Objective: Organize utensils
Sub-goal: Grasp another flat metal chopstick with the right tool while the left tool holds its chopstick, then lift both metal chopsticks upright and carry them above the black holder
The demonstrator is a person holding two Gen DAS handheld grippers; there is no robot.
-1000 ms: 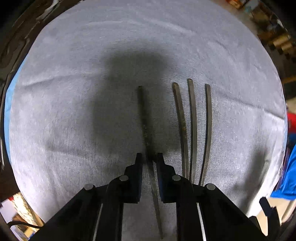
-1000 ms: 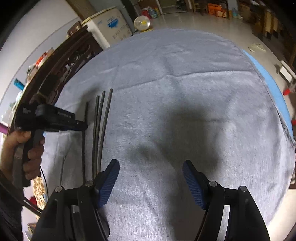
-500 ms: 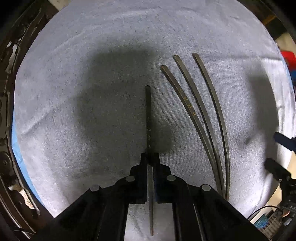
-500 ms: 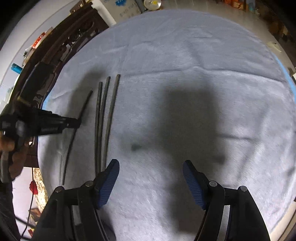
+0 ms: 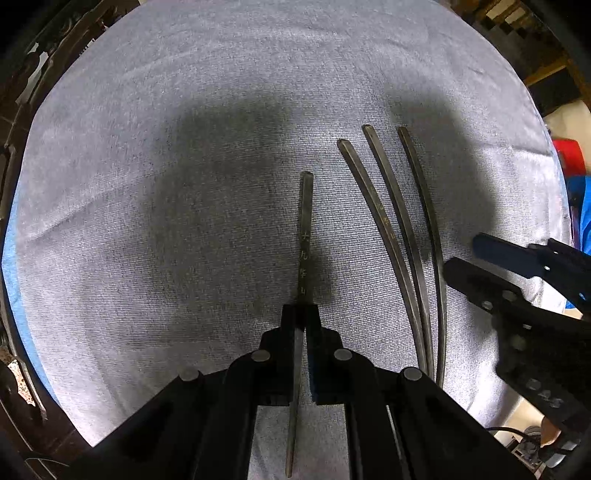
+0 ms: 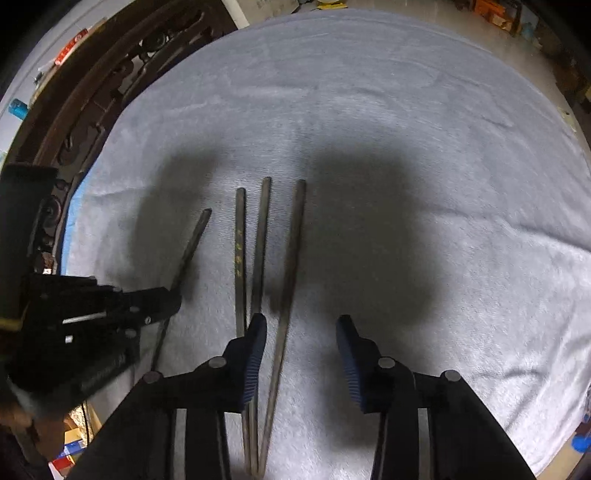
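Observation:
Several dark chopsticks lie on a grey cloth point(image 5: 184, 110). My left gripper point(image 5: 303, 314) points straight down and is shut on a single chopstick point(image 5: 306, 221), which runs out ahead of the jaws and back under them. To its right, three more chopsticks point(image 5: 388, 221) lie side by side. In the right wrist view my right gripper point(image 6: 301, 325) hangs over these three point(image 6: 258, 240). Its jaws are closing with the rightmost chopstick point(image 6: 293, 251) between them, close to the left pad point(image 6: 255, 350); the right pad stands clear of it. The left gripper point(image 6: 162, 299) holds the separate chopstick point(image 6: 192, 243) at the left.
Dark carved wooden furniture point(image 6: 92, 92) borders the cloth point(image 6: 406, 110) on the left. A blue layer point(image 6: 72, 206) shows under the cloth's edge. Boxes and clutter point(image 6: 495, 11) stand on the floor beyond the far side. The right gripper point(image 5: 465, 254) reaches in beside the three chopsticks.
My right gripper has swung left over the three chopsticks and its jaws have narrowed. My left gripper has closed fully on the single chopstick and rolled somewhat.

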